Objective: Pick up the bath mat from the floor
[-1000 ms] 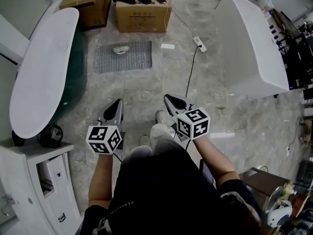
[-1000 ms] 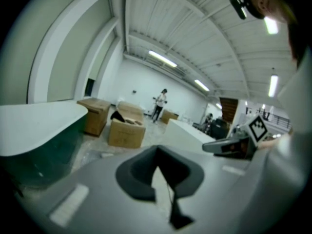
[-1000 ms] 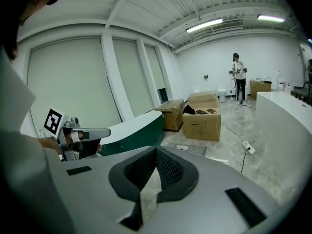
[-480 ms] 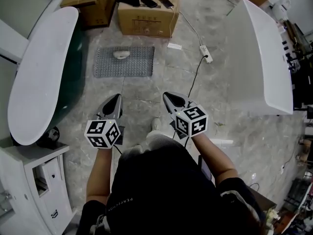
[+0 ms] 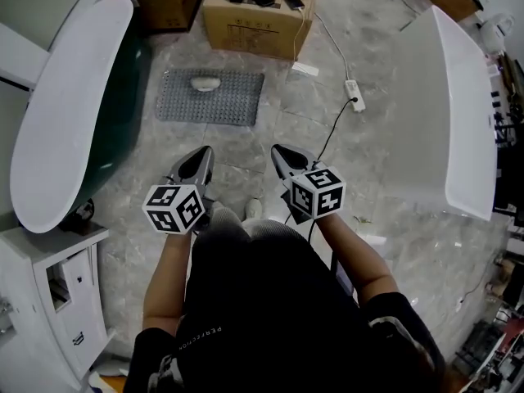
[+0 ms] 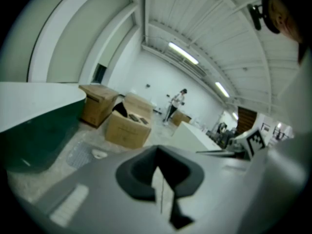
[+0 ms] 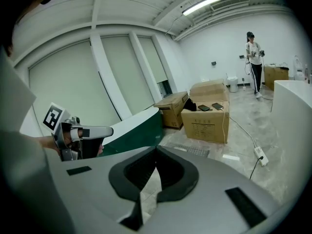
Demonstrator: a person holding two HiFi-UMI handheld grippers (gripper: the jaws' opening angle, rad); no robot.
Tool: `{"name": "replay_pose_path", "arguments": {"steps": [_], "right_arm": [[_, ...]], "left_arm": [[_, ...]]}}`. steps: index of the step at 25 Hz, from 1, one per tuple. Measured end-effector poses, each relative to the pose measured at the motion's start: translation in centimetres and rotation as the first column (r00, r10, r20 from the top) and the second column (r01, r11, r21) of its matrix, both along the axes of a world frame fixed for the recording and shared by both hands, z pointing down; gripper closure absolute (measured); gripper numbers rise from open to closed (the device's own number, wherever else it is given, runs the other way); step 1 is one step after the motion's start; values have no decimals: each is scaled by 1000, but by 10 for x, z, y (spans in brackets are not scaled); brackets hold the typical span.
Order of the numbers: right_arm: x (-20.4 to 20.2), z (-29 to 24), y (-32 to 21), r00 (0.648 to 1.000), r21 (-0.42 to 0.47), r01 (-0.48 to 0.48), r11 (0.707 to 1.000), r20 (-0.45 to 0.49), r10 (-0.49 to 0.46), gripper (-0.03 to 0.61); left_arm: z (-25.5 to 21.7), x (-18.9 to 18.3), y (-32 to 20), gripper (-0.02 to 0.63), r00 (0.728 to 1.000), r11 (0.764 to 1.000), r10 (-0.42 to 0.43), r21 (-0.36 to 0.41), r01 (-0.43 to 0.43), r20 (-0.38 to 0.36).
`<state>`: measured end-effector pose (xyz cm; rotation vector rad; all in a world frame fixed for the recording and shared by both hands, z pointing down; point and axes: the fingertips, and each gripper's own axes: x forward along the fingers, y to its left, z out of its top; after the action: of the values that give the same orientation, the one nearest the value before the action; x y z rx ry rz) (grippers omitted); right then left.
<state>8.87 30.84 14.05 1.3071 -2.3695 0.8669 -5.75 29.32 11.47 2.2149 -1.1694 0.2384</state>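
The grey studded bath mat [image 5: 211,97] lies flat on the marble floor in front of a cardboard box, with a small white object [image 5: 205,83] resting on it. In the head view my left gripper [image 5: 200,157] and right gripper [image 5: 279,151] are held side by side at waist height, short of the mat, both pointing toward it. Both have their jaws shut with nothing between them. The left gripper view shows the mat [image 6: 79,153] low at the left beyond the closed tips [image 6: 157,153]. In the right gripper view the mat [image 7: 191,151] lies just past the tips [image 7: 156,150].
A white and dark green bathtub [image 5: 65,105] runs along the left. Cardboard boxes [image 5: 255,23] stand behind the mat, with phones on one. A power strip [image 5: 354,94] and its cable lie on the floor at the right, beside a large white tub [image 5: 446,113]. A white cabinet [image 5: 57,293] is near left.
The person has stepped forward, so the mat and boxes sit closer and lower in the head view. Both grippers stayed shut and side by side.
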Motion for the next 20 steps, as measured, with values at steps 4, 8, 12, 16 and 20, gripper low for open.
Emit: {"name": "replay_pose_path", "arguments": {"steps": [4, 8, 12, 16, 20], "right_arm": [[13, 10, -25, 999, -25, -32, 999, 25, 33, 580], [21, 18, -47, 998, -36, -48, 998, 30, 49, 580], [25, 28, -73, 998, -47, -64, 997, 14, 65, 580], [21, 39, -106, 997, -76, -77, 994, -3, 77, 580], [8, 52, -146, 997, -93, -70, 993, -21, 68, 580]], "left_arm": [[5, 9, -21, 610, 997, 999, 20, 31, -23, 77], [12, 9, -47, 609, 993, 998, 31, 52, -37, 116], [21, 9, -82, 609, 994, 998, 30, 50, -35, 102], [34, 12, -116, 609, 985, 995, 89, 30, -94, 148], [51, 10, -155, 609, 972, 990, 132, 11, -137, 193]]}}
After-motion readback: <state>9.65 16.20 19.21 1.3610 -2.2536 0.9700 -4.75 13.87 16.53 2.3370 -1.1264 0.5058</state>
